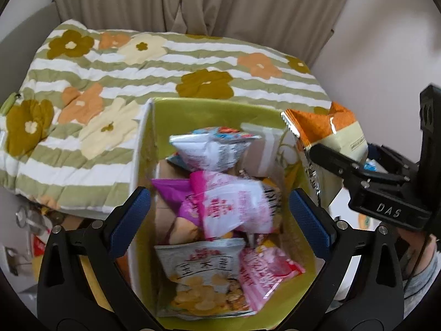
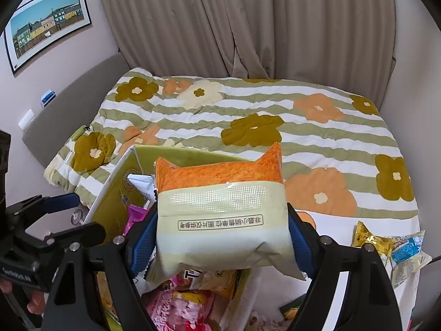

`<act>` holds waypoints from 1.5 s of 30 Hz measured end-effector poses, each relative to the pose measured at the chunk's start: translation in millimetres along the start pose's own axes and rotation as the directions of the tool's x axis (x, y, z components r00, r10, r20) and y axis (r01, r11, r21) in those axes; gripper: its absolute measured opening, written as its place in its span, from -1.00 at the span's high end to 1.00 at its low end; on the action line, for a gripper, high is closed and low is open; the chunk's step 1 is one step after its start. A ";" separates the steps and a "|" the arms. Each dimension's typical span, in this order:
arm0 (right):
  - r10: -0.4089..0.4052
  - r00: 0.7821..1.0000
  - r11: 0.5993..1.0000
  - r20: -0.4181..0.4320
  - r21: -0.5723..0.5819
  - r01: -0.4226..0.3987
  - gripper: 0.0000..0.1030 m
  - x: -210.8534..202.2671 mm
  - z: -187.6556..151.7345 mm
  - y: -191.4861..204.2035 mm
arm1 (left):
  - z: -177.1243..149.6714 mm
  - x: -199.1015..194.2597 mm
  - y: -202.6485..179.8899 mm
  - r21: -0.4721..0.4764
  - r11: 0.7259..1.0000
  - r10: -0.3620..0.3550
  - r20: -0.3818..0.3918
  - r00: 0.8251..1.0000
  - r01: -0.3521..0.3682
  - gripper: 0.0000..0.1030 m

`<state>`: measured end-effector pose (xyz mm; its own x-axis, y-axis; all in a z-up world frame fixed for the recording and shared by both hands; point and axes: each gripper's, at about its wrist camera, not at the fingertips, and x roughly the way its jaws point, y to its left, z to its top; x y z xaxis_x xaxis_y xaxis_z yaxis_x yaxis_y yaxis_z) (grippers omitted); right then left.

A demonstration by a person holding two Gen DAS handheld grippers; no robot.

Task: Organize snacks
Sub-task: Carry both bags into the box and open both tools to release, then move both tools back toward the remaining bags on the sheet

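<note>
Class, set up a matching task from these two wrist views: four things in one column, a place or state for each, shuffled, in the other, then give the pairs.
Things
1. orange and cream packet
2. left gripper
3. pink and white packet
4. yellow packet

Places or states
A. lying outside the box, to the right
B. open above the box
C. clamped in the right gripper
D. inside the green box, on top of other snacks

Pairs: 1-C, 2-B, 3-D, 4-A
</note>
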<state>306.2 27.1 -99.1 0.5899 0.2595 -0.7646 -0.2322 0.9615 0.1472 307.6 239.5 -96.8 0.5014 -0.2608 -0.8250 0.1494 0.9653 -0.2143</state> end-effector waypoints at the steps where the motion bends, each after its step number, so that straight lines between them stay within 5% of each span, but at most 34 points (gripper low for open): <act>1: -0.002 1.000 1.000 -0.007 -0.006 0.002 -0.55 3.6 1.0 3.4 | -1.4 1.9 1.7 0.000 1.000 0.005 -0.003 1.000 -0.005 -0.94; 8: 0.009 0.999 1.000 -0.053 0.001 -0.009 -0.58 30.4 8.2 17.8 | -9.4 8.5 18.4 -0.010 1.000 0.003 -0.026 1.000 -0.003 -0.94; 13: 0.016 0.999 1.000 -0.037 0.016 -0.015 -0.99 36.4 6.9 18.8 | -10.7 11.4 26.0 -0.013 1.000 0.013 -0.035 0.999 -0.013 -0.94; 27: 0.004 1.000 1.000 -0.015 -0.020 -0.005 -0.99 19.3 -11.5 19.2 | -22.6 15.4 16.8 -0.017 1.000 -0.010 -0.046 0.999 0.009 -0.94; 36: 0.024 0.999 1.000 0.023 -0.013 -0.024 -0.99 -17.8 -20.6 -5.8 | -29.5 -10.0 -32.7 0.001 1.000 0.028 0.019 0.999 -0.028 -0.94; 45: 0.011 0.997 1.000 0.082 -0.027 -0.009 -0.99 -79.4 -37.8 -75.2 | -51.1 -26.2 -119.6 0.002 1.000 0.025 0.093 0.995 -0.025 -0.94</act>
<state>247.6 -69.2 -73.2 0.6487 0.2763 -0.7091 -0.2578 0.9565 0.1369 233.0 131.7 -76.2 0.5825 -0.2367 -0.7776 0.1382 0.9716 -0.1923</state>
